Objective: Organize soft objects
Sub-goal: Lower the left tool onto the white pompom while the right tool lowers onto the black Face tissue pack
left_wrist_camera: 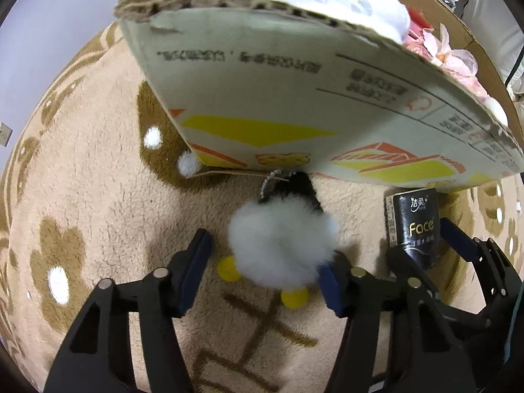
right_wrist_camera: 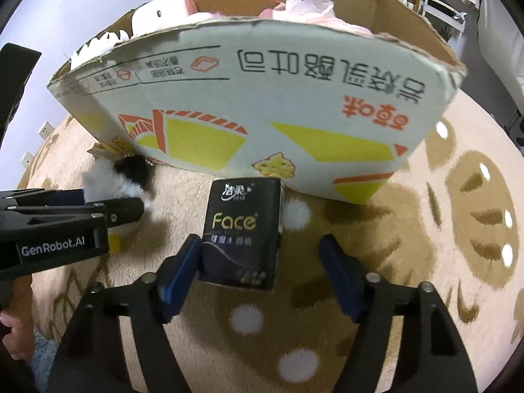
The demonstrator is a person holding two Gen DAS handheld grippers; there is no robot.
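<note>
Both grippers straddling soft items on the rug, grasps not yet made.

Left gripper (left_wrist_camera: 263, 270) half open around white fluffy pompom toy with yellow feet (left_wrist_camera: 281, 245); right gripper (right_wrist_camera: 262, 268) wider, left pad touching black tissue pack (right_wrist_camera: 244, 232). Beyond, printed cardboard box (right_wrist_camera: 262, 104) already holding plush. Next, probably: squeeze, lift, drop inside.

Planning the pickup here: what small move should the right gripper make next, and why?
Probably close the right gripper on the tissue pack. The pack lies on the rug between its fingers, one pad touching its side while the other stands clear. The open box of soft things sits just behind.
</note>
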